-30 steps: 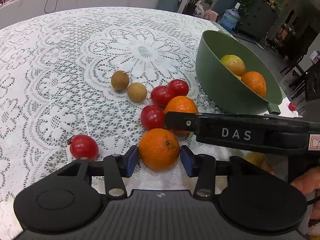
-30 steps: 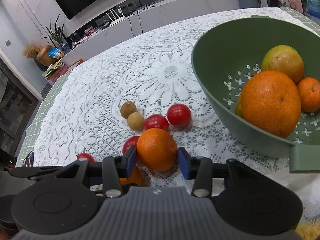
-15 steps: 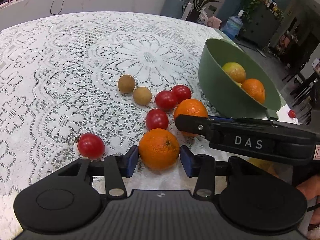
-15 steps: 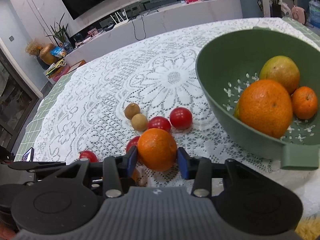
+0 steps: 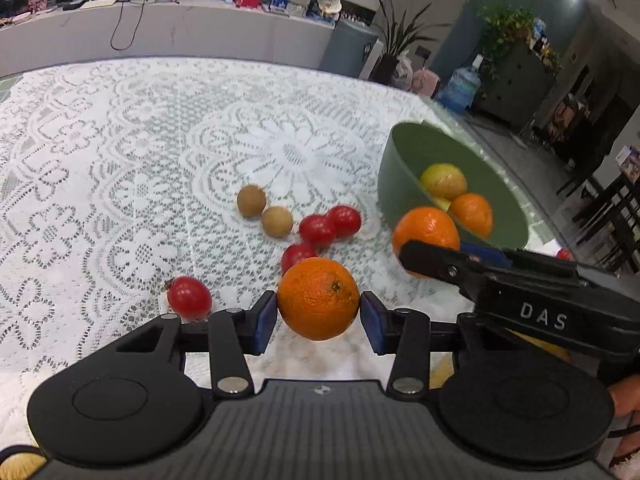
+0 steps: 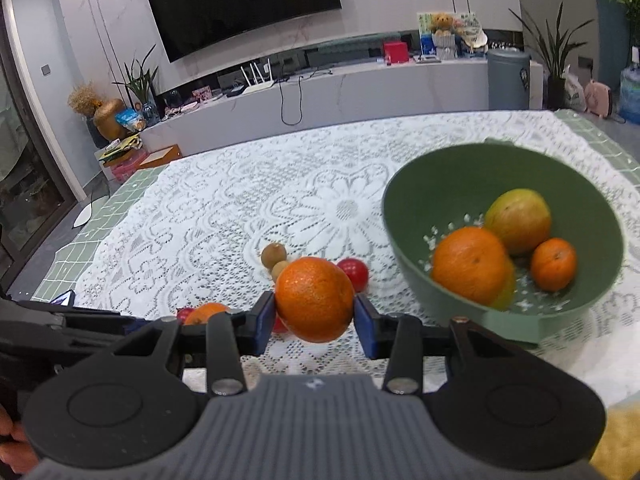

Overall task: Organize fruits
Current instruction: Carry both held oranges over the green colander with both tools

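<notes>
Two oranges mid-carry, one [image 5: 318, 298] pinched in left gripper [image 5: 319, 316] fingers, other [image 6: 314, 299] in right gripper [image 6: 314, 318] at frame centre; next, probably over green bowl [image 6: 404, 248] at right, then release.

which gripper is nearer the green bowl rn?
Right. The right gripper, shut on an orange, sits just beside the green bowl. The left gripper holds its own orange farther away.

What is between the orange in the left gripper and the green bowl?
In the left wrist view, the right gripper with its own orange lies between that orange and the green bowl.
</notes>
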Available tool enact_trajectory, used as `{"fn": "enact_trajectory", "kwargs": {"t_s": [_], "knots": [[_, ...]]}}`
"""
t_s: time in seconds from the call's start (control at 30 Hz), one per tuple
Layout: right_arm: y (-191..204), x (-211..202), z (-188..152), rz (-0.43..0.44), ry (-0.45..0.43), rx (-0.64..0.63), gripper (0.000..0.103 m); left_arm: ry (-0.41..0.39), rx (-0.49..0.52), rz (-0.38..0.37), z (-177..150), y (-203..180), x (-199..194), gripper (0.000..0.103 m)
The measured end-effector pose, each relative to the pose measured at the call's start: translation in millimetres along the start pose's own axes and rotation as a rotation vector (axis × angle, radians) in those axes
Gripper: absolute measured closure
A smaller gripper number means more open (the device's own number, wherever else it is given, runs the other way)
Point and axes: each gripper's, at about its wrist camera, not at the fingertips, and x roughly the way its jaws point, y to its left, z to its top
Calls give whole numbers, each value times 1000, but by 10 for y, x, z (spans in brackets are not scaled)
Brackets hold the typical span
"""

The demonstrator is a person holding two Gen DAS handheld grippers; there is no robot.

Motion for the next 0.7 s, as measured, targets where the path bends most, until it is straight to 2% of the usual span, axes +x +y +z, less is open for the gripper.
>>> {"fn": "enact_trajectory", "kwargs": {"t_s": [0.33, 0.53, 0.7], "knots": [[-83, -452, 129, -11, -77, -48, 63, -77, 5, -28, 162, -285, -245, 52], [-217, -711, 243, -65, -118, -103, 63, -100, 43, -49, 340, -554, -300, 52], [-392, -857, 316, -123, -107, -152, 63, -97, 82, -51, 477, -787, -237, 52]]}}
